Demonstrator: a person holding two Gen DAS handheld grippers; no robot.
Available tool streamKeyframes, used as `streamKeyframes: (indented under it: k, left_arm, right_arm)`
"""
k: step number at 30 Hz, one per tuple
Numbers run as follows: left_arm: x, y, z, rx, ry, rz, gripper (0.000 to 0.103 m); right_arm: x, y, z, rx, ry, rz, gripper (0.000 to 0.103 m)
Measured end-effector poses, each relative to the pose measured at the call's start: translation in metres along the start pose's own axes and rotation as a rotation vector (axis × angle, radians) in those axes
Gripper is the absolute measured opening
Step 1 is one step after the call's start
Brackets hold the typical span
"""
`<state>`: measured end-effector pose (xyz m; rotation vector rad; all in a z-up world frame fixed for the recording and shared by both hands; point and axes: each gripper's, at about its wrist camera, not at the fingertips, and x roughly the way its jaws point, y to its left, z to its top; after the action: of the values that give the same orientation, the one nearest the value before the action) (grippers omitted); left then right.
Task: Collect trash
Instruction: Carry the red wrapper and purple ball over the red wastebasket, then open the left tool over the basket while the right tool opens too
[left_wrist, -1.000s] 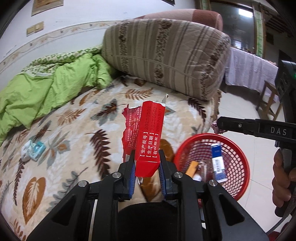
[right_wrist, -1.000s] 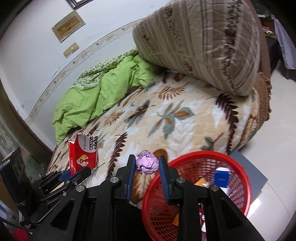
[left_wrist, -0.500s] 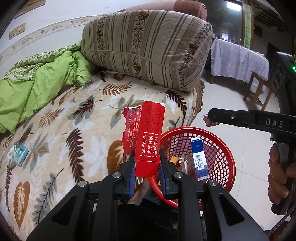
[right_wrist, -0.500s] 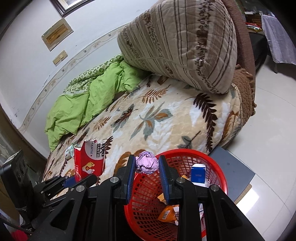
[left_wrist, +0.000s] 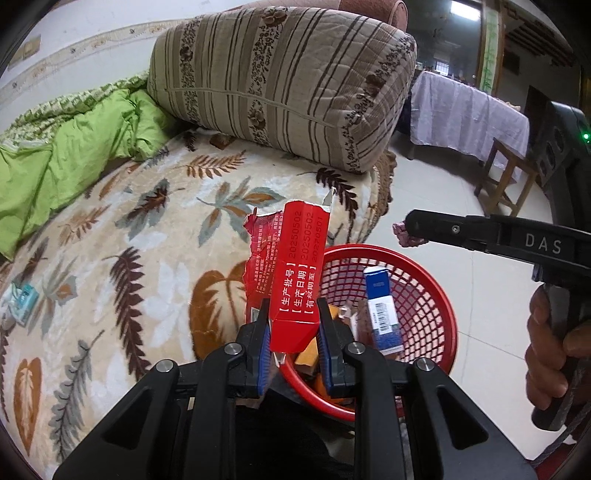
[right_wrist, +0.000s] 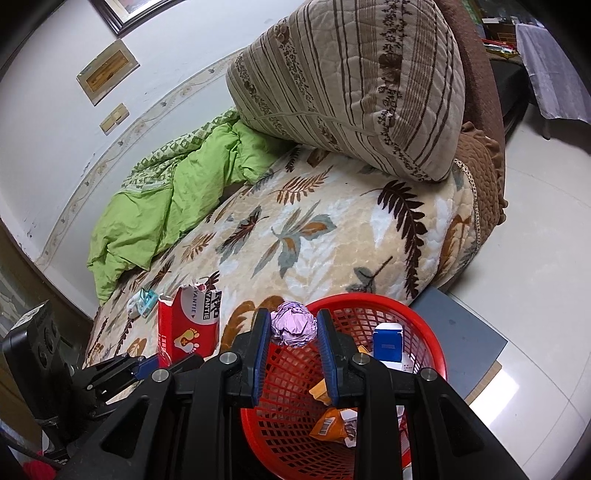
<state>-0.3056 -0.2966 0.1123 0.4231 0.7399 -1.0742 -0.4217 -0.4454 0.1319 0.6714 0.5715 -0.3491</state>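
Left gripper (left_wrist: 291, 325): jaws clamped on the lower end of a torn red cardboard carton with white print (left_wrist: 297, 273), held upright. The carton sits over the near-left rim of the round red plastic mesh basket (left_wrist: 439, 295), not clearly over its opening.

Right gripper (right_wrist: 290, 328): jaws pinching a crumpled ball of pale purple paper (right_wrist: 293, 324), positioned above the basket's near rim in the right wrist view.

Basket stands on the tiled floor just beside the bed with the leaf-print blanket (right_wrist: 314, 236); it already holds a blue-and-white box (left_wrist: 382, 310) and orange wrappers (right_wrist: 330, 422).

Judgement for the drop, 2 items:
1. Carry each load further inward until it is over the basket's middle before letting go.
2. The carton is tall and light; lower it and tip it toward the opening, or it may catch the rim and fall outside.
3. The paper ball may cling to a pad; spread the jaws fully.

1 small teal-and-white packet (left_wrist: 23, 301) remains on the blanket, well apart from the basket.
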Motion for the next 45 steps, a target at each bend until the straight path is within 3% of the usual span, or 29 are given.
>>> streamKeyframes:
  k: [10, 19, 26, 30, 34, 38, 40, 45]
  left_arm:
    - [0.017, -0.006, 0.003, -0.047, 0.07, -0.107, 0.02]
    - [0.031, -0.012, 0.005, -0.047, 0.103, -0.118, 0.021]
    - [0.034, -0.009, 0.007, -0.064, 0.103, -0.129, 0.033]
    - [0.034, -0.006, 0.006, -0.078, 0.102, -0.132, 0.038]
    - [0.029, -0.002, 0.006, -0.088, 0.086, -0.116, 0.052]
    - [0.021, 0.005, 0.006, -0.095, 0.054, -0.078, 0.063]
    - [0.015, 0.008, 0.006, -0.1, 0.039, -0.062, 0.067]
    - [-0.002, 0.022, 0.005, -0.11, -0.009, -0.002, 0.078]
  right_arm:
    - [0.002, -0.008, -0.002, 0.013, 0.009, -0.02, 0.027]
    - [0.009, -0.023, -0.006, 0.04, 0.036, -0.055, 0.029]
    - [0.011, -0.026, -0.005, 0.056, 0.046, -0.079, 0.034]
    - [0.011, -0.024, -0.005, 0.056, 0.043, -0.087, 0.045]
    - [0.011, -0.024, -0.005, 0.059, 0.043, -0.099, 0.052]
    - [0.007, -0.018, -0.005, 0.035, 0.027, -0.189, 0.06]
    - [0.005, -0.014, -0.006, 0.019, 0.014, -0.259, 0.071]
    - [0.006, 0.002, -0.013, -0.046, 0.003, -0.414, 0.081]
